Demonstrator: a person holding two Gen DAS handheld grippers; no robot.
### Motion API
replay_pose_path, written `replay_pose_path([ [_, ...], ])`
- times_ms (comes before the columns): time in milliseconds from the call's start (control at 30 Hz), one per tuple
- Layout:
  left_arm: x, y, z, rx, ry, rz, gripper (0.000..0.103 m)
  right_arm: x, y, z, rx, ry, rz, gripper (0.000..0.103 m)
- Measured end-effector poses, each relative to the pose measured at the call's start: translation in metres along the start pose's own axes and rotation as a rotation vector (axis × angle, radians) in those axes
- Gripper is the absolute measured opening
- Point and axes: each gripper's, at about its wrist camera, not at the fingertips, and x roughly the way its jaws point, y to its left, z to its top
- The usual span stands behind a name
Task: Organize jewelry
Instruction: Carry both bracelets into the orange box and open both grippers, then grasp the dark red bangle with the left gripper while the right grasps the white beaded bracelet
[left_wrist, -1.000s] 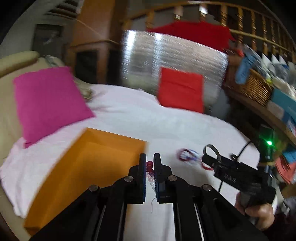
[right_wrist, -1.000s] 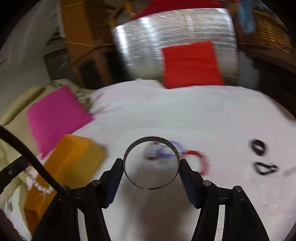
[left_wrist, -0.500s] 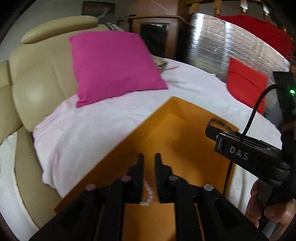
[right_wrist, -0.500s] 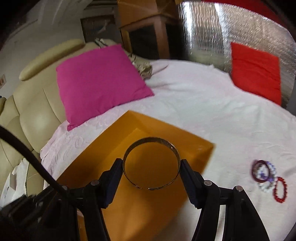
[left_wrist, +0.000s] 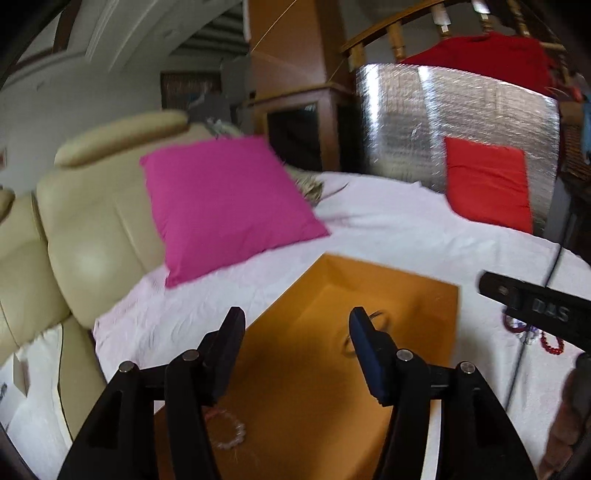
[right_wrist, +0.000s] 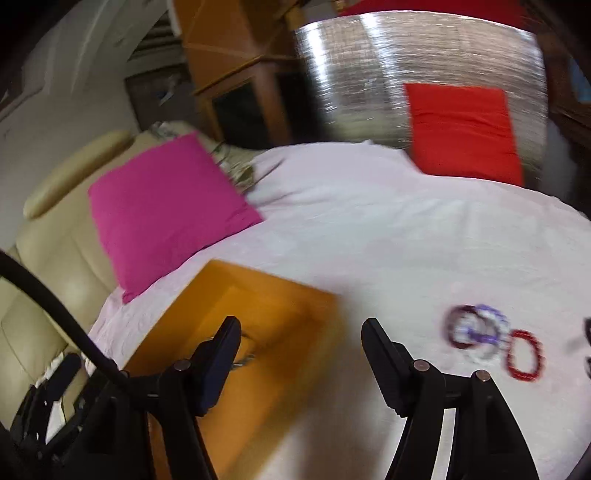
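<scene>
An open orange box (left_wrist: 436, 295) lies on the white cloth. My left gripper (left_wrist: 297, 328) is open and empty above it. A pale bead bracelet (left_wrist: 229, 430) lies in the box near the left finger, and a metal bangle (left_wrist: 376, 325) lies further in. My right gripper (right_wrist: 301, 336) is open and empty over the box's (right_wrist: 266, 295) right edge; the bangle (right_wrist: 243, 350) shows beside its left finger. A purple and dark red bracelet cluster (right_wrist: 476, 332) and a red bead bracelet (right_wrist: 524, 356) lie on the cloth to the right, also in the left wrist view (left_wrist: 550, 341).
A pink cushion (left_wrist: 221, 203) leans on the beige sofa (left_wrist: 92, 221) at the left. A red cushion (left_wrist: 487, 184) stands against a silver foil panel (left_wrist: 406, 118) at the back. The white cloth (right_wrist: 388, 240) covers the surface. Dark items (right_wrist: 587, 328) sit at the far right edge.
Both grippers have opened. The bead bracelet has dropped from the left gripper into the box, and the metal bangle has dropped from the right gripper into the box. Both grippers have risen slightly.
</scene>
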Motion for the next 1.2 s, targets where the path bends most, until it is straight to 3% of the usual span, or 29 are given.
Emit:
replay_pose_path([
  [233, -0.031, -0.051, 0.005, 0.080, -0.155, -0.030, 0.068, -0.055, -0.107, -0.023, 0.150, -0.028, -0.099, 0.071],
  [333, -0.036, -0.072, 0.004, 0.107, -0.178, -0.068, 0.069, -0.076, -0.154, -0.037, 0.207, -0.030, -0.164, 0.071],
  [500, -0.037, -0.103, 0.003, 0.135, -0.178, -0.169, 0.070, -0.102, -0.227, -0.058, 0.405, -0.041, -0.198, 0.071],
  [600, -0.031, -0.123, -0.001, 0.166, -0.146, -0.243, 0.073, -0.105, -0.253, -0.063, 0.462, -0.020, -0.209, 0.071],
  [767, -0.002, -0.161, -0.006, 0.187, -0.018, -0.363, 0.073, -0.109, -0.279, -0.072, 0.553, 0.013, -0.202, 0.071],
  [1033, 0.047, -0.202, -0.015, 0.217, 0.094, -0.402, 0.073, -0.102, -0.304, -0.072, 0.641, 0.069, -0.207, 0.071],
  [1200, 0.069, -0.217, -0.017, 0.149, 0.173, -0.449, 0.074, -0.093, -0.310, -0.073, 0.662, 0.088, -0.189, 0.071],
])
